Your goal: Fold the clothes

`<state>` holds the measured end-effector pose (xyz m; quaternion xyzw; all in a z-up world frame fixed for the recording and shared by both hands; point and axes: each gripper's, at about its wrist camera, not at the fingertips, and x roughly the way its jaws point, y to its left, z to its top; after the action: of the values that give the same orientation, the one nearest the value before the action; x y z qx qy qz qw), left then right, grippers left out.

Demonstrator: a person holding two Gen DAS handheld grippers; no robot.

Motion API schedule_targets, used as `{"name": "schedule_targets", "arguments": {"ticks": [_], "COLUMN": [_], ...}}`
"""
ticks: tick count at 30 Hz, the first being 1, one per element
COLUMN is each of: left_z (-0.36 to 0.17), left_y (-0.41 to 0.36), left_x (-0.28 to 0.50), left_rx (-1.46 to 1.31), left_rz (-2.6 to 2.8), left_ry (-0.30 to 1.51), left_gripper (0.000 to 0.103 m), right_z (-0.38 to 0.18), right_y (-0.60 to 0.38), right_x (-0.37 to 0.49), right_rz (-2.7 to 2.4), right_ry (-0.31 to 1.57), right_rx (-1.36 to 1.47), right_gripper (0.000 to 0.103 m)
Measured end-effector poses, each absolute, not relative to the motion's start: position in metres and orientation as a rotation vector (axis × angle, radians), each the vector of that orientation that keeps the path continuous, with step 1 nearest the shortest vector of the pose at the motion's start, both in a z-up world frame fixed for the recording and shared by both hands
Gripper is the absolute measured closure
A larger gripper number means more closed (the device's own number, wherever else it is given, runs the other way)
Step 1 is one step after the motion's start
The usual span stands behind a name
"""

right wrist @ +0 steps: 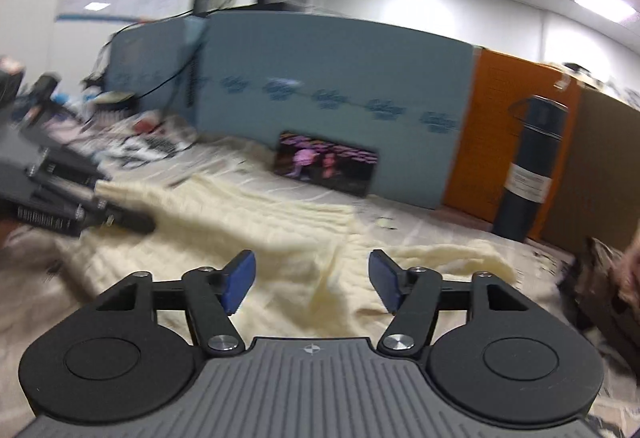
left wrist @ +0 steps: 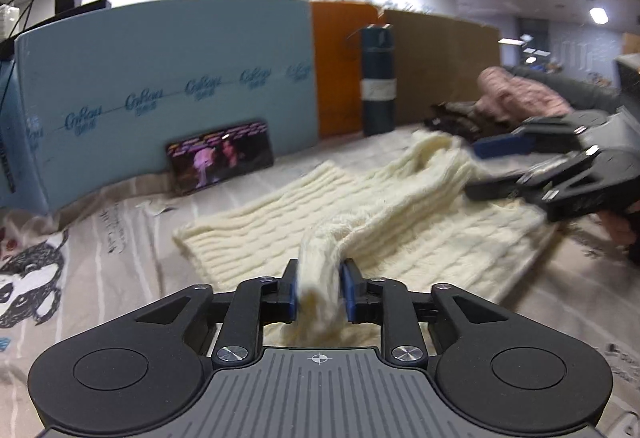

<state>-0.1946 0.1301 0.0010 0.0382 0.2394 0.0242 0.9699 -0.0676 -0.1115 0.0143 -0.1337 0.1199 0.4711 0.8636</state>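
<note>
A cream cable-knit sweater (left wrist: 288, 214) lies spread on the printed bed sheet (left wrist: 120, 234). My left gripper (left wrist: 320, 292) is shut on a sleeve (left wrist: 320, 270) of the sweater, which runs from its jaws back across the body. My right gripper (left wrist: 476, 170) shows at the right of the left wrist view, jaws apart, above the sweater's far end. In the right wrist view my right gripper (right wrist: 312, 280) is open and empty just above the sweater (right wrist: 256, 230). The left gripper (right wrist: 132, 224) shows blurred at the left there, against the knit.
A phone (left wrist: 222, 158) playing video leans on a blue foam board (left wrist: 168, 78). An orange panel (left wrist: 340, 66), a dark blue bottle (left wrist: 378, 78) and a cardboard panel (left wrist: 444, 58) stand behind. A pile of pink and dark clothes (left wrist: 516, 94) lies at the far right.
</note>
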Motion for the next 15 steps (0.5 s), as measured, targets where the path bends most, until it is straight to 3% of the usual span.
{"name": "schedule_targets", "arguments": {"ticks": [2,6,9,11,15], "left_z": [-0.001,0.000,0.007,0.014,0.029], "left_y": [0.131,0.133,0.125,0.116,0.091], "left_x": [-0.190,-0.188,-0.194,-0.198,-0.205], "left_rx": [0.084,0.115,0.172,0.210,0.240], "left_rz": [0.075,0.174,0.251,0.273,0.158], "left_ry": [0.503,0.513,0.461,0.412,0.334], "left_gripper": [0.066,0.033,0.027,0.023,0.023], "right_z": [0.017,0.021,0.018,0.011,-0.006], "right_y": [-0.126,-0.172,-0.211,-0.231,-0.254], "right_x": [-0.064,-0.054,-0.045,-0.040,-0.027], "right_rz": [0.949,0.841,0.750,0.711,0.715], "right_ry": [0.259,0.326,0.397,0.433,0.538], "right_rx": [-0.205,-0.014,0.126,0.170,0.218], "right_gripper": [0.027,0.022,0.019,0.011,0.011]}}
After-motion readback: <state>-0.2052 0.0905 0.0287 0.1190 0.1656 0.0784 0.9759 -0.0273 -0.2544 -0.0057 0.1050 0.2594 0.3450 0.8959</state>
